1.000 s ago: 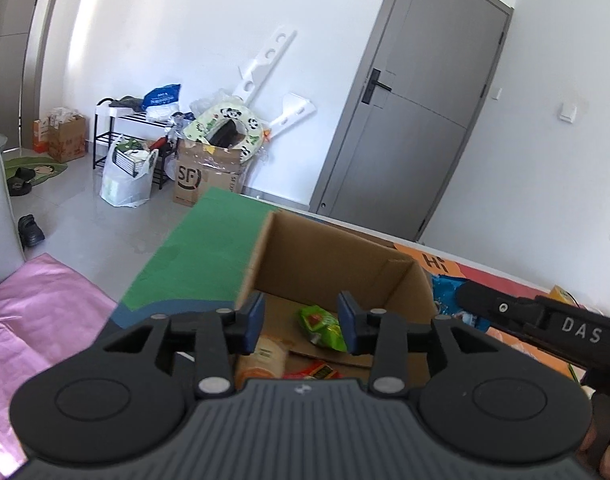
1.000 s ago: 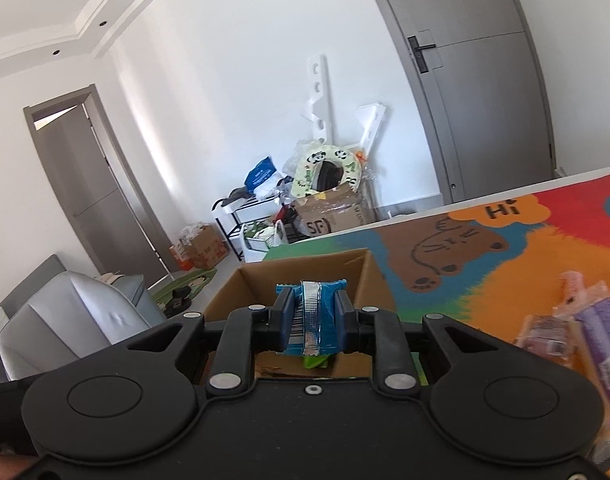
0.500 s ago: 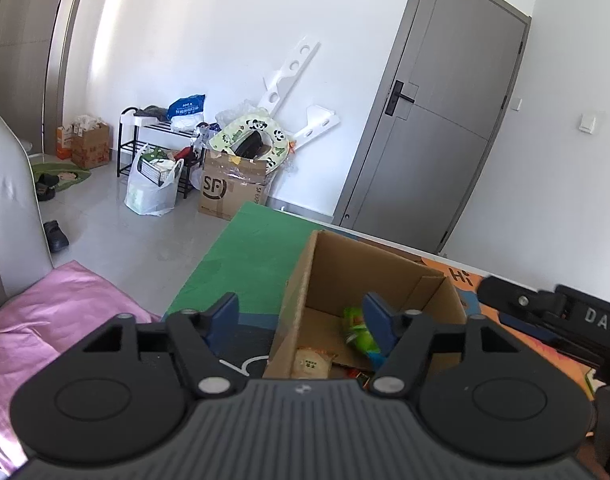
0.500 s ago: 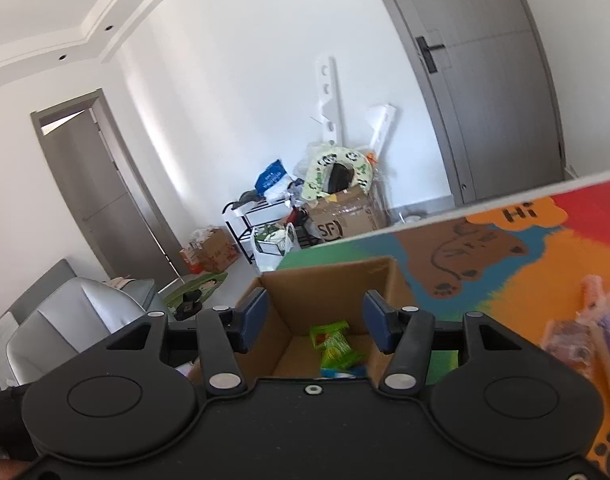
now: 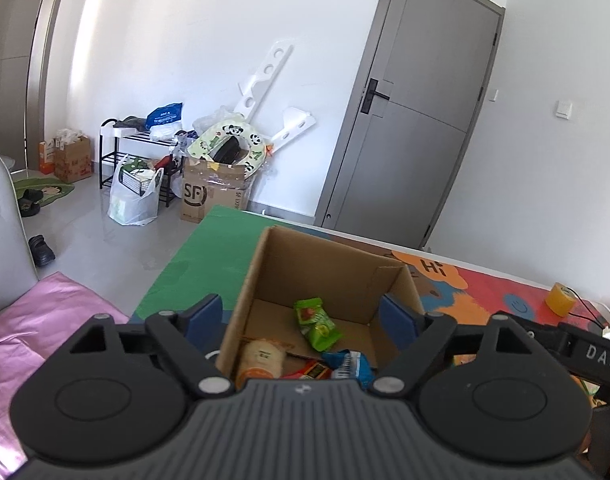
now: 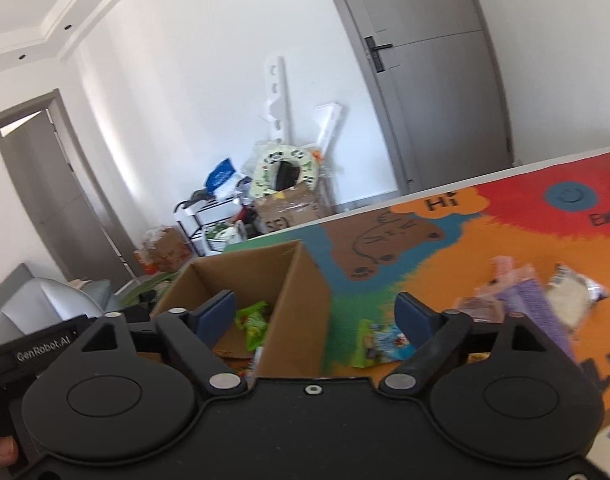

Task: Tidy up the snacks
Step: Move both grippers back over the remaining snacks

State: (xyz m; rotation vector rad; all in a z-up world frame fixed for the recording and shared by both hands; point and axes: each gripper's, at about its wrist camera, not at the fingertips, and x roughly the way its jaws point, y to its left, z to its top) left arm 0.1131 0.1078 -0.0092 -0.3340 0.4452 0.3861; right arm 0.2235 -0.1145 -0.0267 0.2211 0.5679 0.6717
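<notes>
Cardboard box (image 5: pixel 329 276) at centre of the surface (image 6: pixel 505 248), already holding a green packet (image 5: pixel 317 322), a blue packet (image 5: pixel 351 364) and others. Loose snacks (image 6: pixel 537 300) remain at 3 o'clock of it. Left hand-held gripper (image 5: pixel 301 320) and right hand-held gripper (image 6: pixel 317 316): jaws opening wide, gripping nothing.

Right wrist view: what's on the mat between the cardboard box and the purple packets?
A green and blue snack packet lies flat on the mat, right of the cardboard box, short of the purple packets.
</notes>
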